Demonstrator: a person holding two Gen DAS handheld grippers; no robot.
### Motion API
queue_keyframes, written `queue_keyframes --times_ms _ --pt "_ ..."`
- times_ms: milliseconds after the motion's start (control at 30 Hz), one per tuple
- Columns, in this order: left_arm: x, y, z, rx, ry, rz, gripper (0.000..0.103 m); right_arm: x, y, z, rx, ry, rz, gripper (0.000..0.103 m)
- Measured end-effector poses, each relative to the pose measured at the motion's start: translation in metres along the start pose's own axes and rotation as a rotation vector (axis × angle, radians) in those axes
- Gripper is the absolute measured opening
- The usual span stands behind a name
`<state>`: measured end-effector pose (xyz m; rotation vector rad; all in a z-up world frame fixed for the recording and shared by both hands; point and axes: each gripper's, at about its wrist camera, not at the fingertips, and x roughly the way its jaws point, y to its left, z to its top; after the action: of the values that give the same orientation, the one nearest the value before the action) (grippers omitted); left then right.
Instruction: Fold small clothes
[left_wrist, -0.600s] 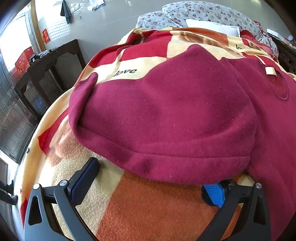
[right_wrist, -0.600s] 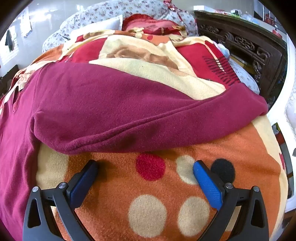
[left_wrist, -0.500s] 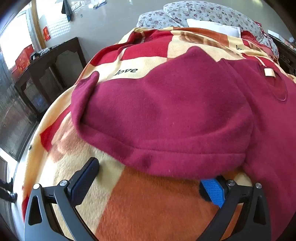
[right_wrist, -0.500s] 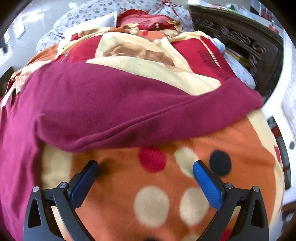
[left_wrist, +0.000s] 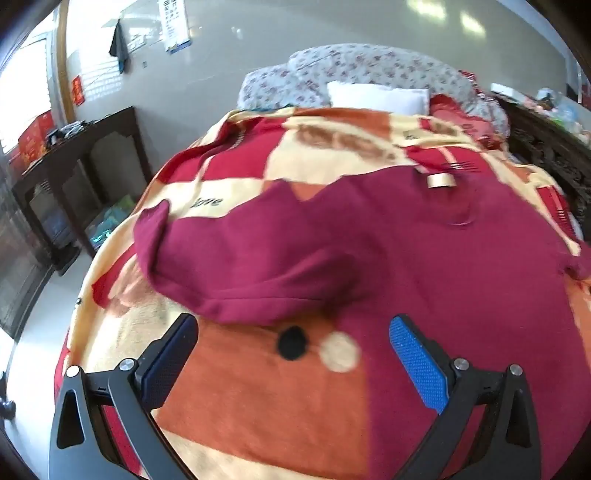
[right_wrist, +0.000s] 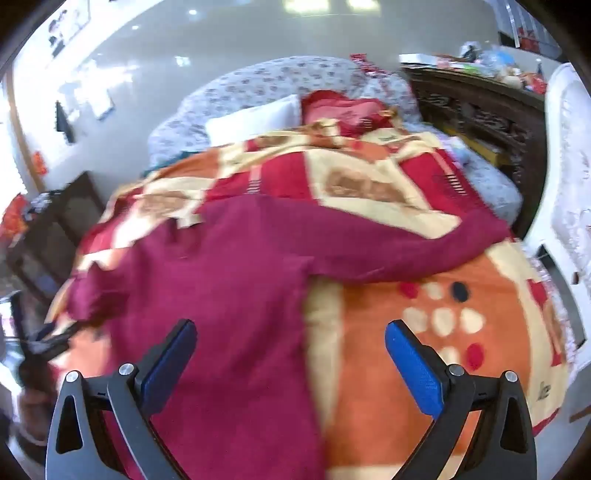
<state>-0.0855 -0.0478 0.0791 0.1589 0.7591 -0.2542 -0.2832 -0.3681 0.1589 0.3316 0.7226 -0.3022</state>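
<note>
The sleeve (left_wrist: 236, 273) is seen at 12 o'clock of the left gripper (left_wrist: 293, 354), nearer than the right gripper (right_wrist: 290, 350); both are wide open, empty.

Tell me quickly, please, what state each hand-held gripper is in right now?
Left hand-held gripper: open, holding nothing.
Right hand-held gripper: open, holding nothing.

Top (left_wrist: 369, 254) lies flat on the blanket (left_wrist: 280, 398), which covers the bed. One sleeve (left_wrist: 207, 258) runs out to the left, the other (right_wrist: 424, 247) to the right. Neck label (left_wrist: 440, 180) sits at the far end. Pillows (left_wrist: 369, 74) behind the blanket at the head, against the wall. Dark side table (left_wrist: 77, 158) left of bed; carved cabinet (right_wrist: 476, 110) to the right.
</note>
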Motion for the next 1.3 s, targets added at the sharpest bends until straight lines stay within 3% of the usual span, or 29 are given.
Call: queue_keyframes --times_ms 100,300,500,867,1300 --pt "-0.009 -0.01 -0.001 0.004 -0.011 -0.038 0.103 -0.01 0.024 -0.007 0.01 -0.01 0.051 0.103" --pt "-0.022 -0.034 -0.004 0.025 -0.015 -0.072 0.103 0.004 0.067 -0.018 -0.06 -0.016 0.006 0.103" --pt "-0.025 -0.05 -0.008 0.051 -0.018 -0.087 0.103 0.028 0.076 -0.022 -0.071 0.01 0.028 0.103" --pt "-0.009 -0.062 -0.012 0.062 0.012 -0.12 0.103 0.059 0.099 -0.02 -0.159 0.001 -0.053 0.103" --pt "0.008 -0.062 -0.012 0.039 0.046 -0.119 0.103 0.085 0.097 -0.019 -0.146 0.034 -0.059 0.103"
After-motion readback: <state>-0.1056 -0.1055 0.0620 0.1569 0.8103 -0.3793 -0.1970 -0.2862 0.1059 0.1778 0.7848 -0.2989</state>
